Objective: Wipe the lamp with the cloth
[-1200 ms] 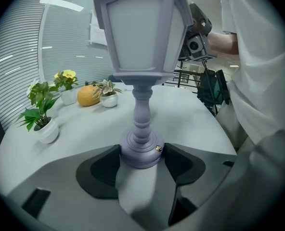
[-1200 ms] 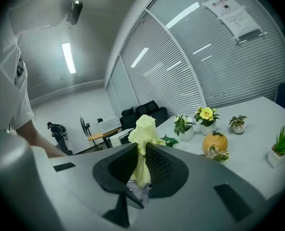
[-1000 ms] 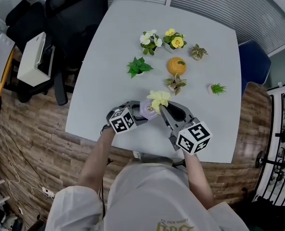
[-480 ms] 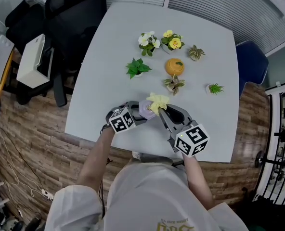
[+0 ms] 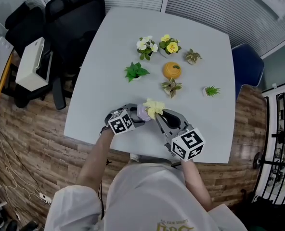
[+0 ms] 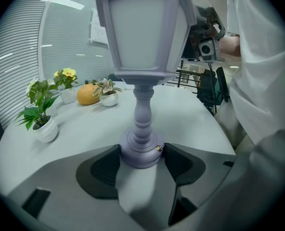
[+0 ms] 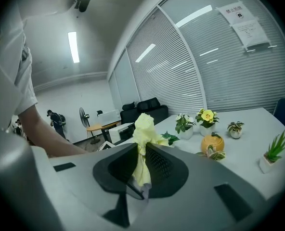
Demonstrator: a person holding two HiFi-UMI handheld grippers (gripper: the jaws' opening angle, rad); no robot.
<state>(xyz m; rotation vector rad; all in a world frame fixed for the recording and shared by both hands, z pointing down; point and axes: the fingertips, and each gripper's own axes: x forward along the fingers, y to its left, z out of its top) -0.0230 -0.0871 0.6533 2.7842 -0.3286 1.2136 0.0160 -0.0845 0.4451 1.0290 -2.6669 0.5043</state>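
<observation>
Lamp and cloth gripped near the table's front edge.
Head view: bare table either side, pots behind. Left gripper view: left gripper clamps the lamp's base. Right gripper view: right gripper pinches the cloth.

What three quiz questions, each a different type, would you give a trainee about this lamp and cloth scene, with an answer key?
1. True or false: the left gripper holds the lamp by its shade.
2. Multiple choice: what is shut in the right gripper? A) a sponge B) a yellow cloth C) a brush.
3. Count: how many small potted plants stand on the table?
Key: 1 false, its jaws clamp the base. 2 B. 3 six.
</observation>
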